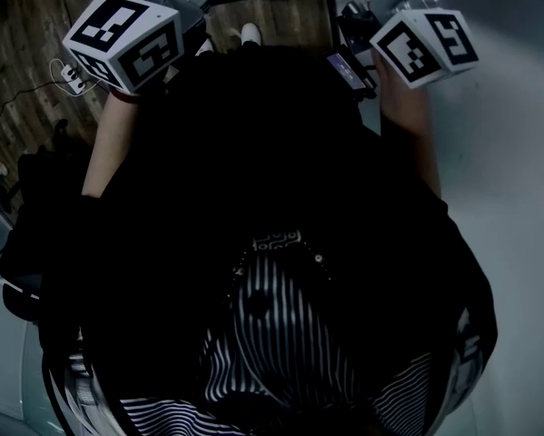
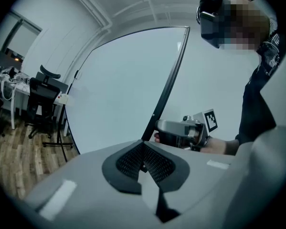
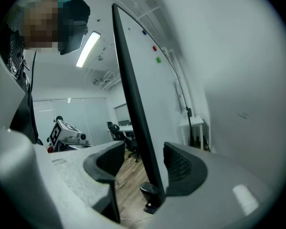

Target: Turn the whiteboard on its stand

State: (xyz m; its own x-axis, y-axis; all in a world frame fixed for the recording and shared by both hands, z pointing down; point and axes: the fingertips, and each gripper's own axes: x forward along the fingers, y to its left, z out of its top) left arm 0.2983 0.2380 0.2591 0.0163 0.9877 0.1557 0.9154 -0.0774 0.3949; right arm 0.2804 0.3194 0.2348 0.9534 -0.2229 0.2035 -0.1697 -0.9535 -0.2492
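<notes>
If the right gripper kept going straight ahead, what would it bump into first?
Probably the dark edge of the whiteboard: it stands between the open jaws of the right gripper, close to one pad.

The floor [image 2: 18,161] is made of brown wood boards. Far out past the left gripper [image 2: 143,152], off to its left, a black office chair [image 2: 41,97] stands on the boards beside a white desk [image 2: 11,92]. Nearer to that gripper, the black foot of the whiteboard stand [image 2: 57,144] rests on the wood. From the head view, a white power strip [image 1: 72,78] with its cord lies on the floor near the left gripper. Beyond the right gripper [image 3: 145,161], a small white table [image 3: 193,123] stands to its right.
</notes>
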